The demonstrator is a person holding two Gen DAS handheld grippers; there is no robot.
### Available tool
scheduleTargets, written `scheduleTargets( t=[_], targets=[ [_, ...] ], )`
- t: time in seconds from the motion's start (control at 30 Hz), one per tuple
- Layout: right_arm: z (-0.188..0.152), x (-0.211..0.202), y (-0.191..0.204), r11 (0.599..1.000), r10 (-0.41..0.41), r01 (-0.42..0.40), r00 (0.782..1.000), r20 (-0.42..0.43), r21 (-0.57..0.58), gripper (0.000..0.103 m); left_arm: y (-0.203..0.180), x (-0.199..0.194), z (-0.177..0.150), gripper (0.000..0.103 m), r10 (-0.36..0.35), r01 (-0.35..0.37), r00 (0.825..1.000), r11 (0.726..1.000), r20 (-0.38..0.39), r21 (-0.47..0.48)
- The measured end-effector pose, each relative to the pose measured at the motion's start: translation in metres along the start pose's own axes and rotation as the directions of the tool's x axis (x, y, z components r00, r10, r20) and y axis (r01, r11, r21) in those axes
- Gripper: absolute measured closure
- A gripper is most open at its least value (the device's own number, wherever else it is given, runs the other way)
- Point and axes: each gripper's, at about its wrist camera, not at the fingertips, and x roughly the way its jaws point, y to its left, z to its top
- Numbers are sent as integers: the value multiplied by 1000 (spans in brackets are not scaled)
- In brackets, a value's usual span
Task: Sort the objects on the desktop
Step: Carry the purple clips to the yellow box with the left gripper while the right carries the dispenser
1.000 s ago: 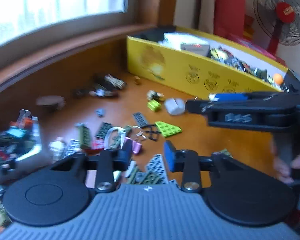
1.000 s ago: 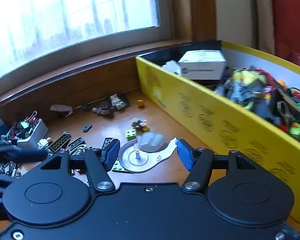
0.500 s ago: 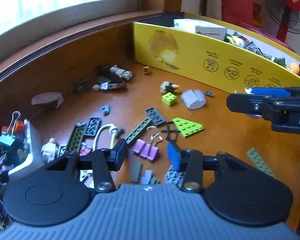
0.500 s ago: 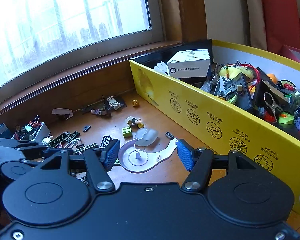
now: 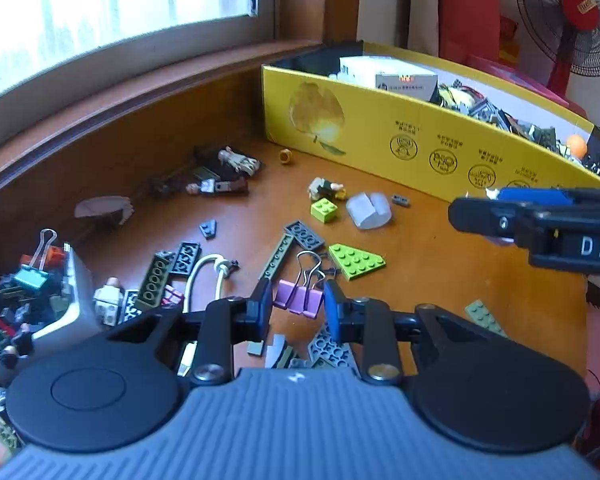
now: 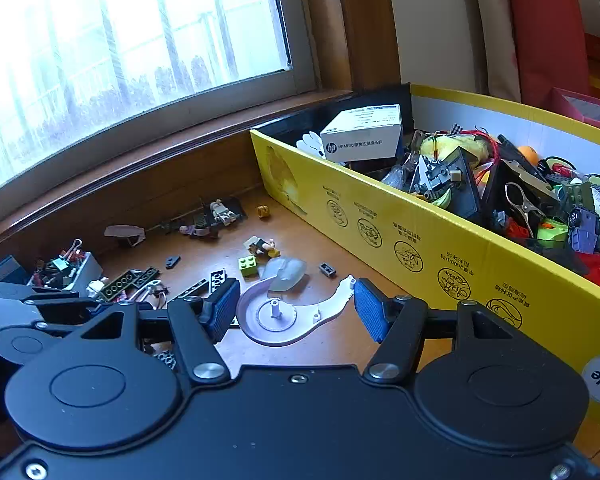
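A purple binder clip (image 5: 299, 300) lies on the wooden desk between the open fingers of my left gripper (image 5: 296, 308), which hovers low over it. Loose toy bricks lie around it: a lime wedge plate (image 5: 356, 261), a lime brick (image 5: 324, 209), dark plates (image 5: 304, 234). My right gripper (image 6: 294, 310) is open and empty over a white half-round plastic piece (image 6: 292, 314) near the yellow box (image 6: 400, 240). The right gripper also shows in the left wrist view (image 5: 540, 220) at the right edge.
The yellow box (image 5: 380, 140) holds a white carton (image 6: 364, 134) and mixed clutter. A small grey tray (image 5: 72, 292) with clips and toys stands at the left. Minifigures (image 5: 220, 184) lie near the back wall. A pale grey plastic lump (image 5: 368, 210) lies mid-desk.
My left gripper has drawn back and settled with its fingers either side of the purple binder clip. The right gripper has stayed open and risen a little over the white piece.
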Motion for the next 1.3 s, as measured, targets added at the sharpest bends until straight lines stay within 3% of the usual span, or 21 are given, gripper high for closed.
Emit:
scheduleTargets(
  t=[0.5, 0.87, 1.3],
  targets=[
    [3, -39, 3, 998, 54, -53, 998, 25, -42, 42, -5, -35, 18, 71, 89, -84, 995, 992, 47, -90],
    [22, -69, -19, 998, 47, -44, 996, 70, -50, 42, -28, -39, 51, 71, 81, -69, 991, 992, 104, -110],
    [40, -75, -45, 998, 51, -47, 994, 95, -48, 42, -49, -23, 83, 71, 78, -67, 989, 993, 122, -98]
  ],
)
